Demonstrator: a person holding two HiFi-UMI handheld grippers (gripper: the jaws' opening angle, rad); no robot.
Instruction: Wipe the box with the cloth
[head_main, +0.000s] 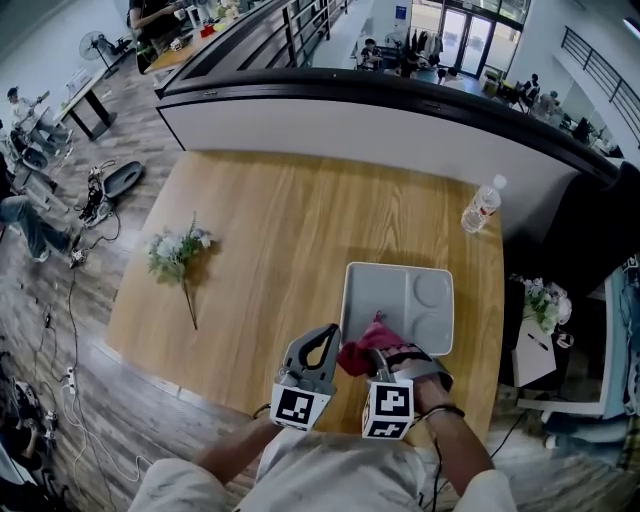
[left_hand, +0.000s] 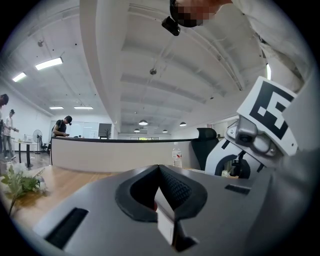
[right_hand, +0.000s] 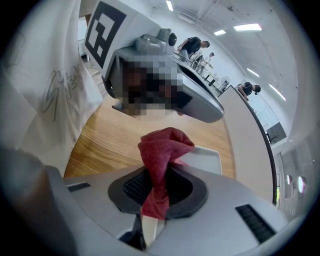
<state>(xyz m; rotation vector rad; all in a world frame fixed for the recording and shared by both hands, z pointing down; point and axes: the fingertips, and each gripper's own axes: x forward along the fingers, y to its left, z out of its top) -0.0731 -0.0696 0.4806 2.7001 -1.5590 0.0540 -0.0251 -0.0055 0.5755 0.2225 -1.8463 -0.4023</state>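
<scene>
The box (head_main: 398, 300) is a shallow grey tray with compartments, lying on the wooden table (head_main: 270, 230) near its front right. A crumpled red cloth (head_main: 360, 350) sits over the box's near edge, and my right gripper (head_main: 376, 354) is shut on it. In the right gripper view the cloth (right_hand: 162, 150) sticks up from between the shut jaws, with a corner of the box (right_hand: 207, 159) behind it. My left gripper (head_main: 322, 340) hovers just left of the box, its jaws shut with nothing seen between them. In its own view the left gripper (left_hand: 159, 175) points up towards the ceiling.
A clear water bottle (head_main: 482, 205) stands at the table's far right corner. A sprig of white flowers (head_main: 178, 252) lies on the left half. A curved counter wall (head_main: 400, 125) runs behind the table. A small side table (head_main: 540, 345) with flowers stands to the right.
</scene>
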